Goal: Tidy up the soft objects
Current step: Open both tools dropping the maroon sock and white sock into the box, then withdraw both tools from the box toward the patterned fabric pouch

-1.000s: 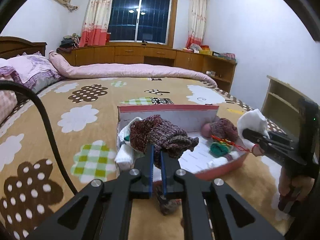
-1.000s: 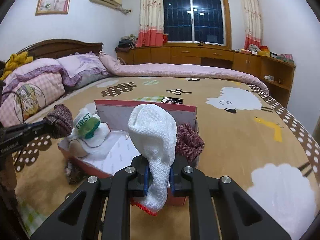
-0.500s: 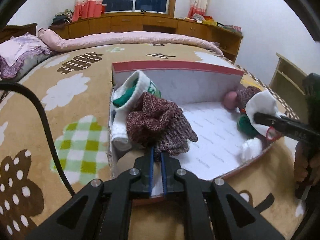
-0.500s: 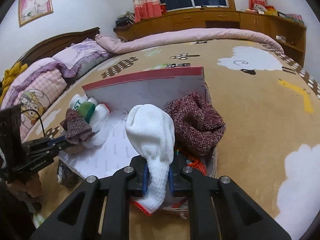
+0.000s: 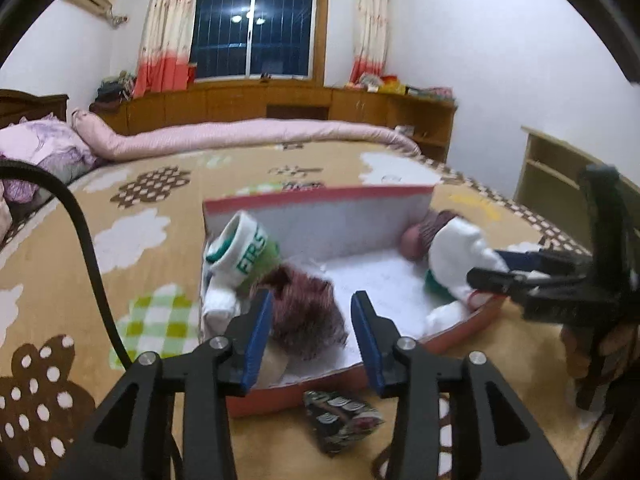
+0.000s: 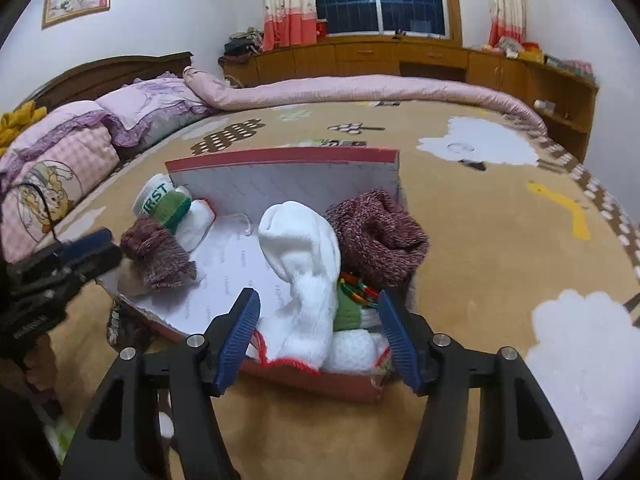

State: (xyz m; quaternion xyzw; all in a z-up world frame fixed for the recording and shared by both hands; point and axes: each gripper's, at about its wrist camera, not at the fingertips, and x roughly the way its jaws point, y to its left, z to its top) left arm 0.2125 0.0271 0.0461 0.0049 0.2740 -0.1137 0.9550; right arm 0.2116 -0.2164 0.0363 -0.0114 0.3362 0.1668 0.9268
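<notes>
A red shoebox with a white inside lies on the bed. My left gripper hangs over its near left corner, jaws opening. A maroon knit sock rests in the box between the blue pads, loose. Beside it lies a white and green "FIRST" sock. My right gripper is over the box's right end, jaws opening. A white sock stands free between its pads, with a gap on each side. A second maroon sock fills that corner. The left gripper shows at the left of the right wrist view.
A small patterned packet lies on the tan bedspread in front of the box. A black cable arcs on the left. Pillows sit at the bed's head and a rolled pink quilt at the far side. A wooden shelf stands on the right.
Both grippers were shut on their socks and now stand open. The maroon sock and the white sock have dropped into the box. Both grippers came lower and closer to the box.
</notes>
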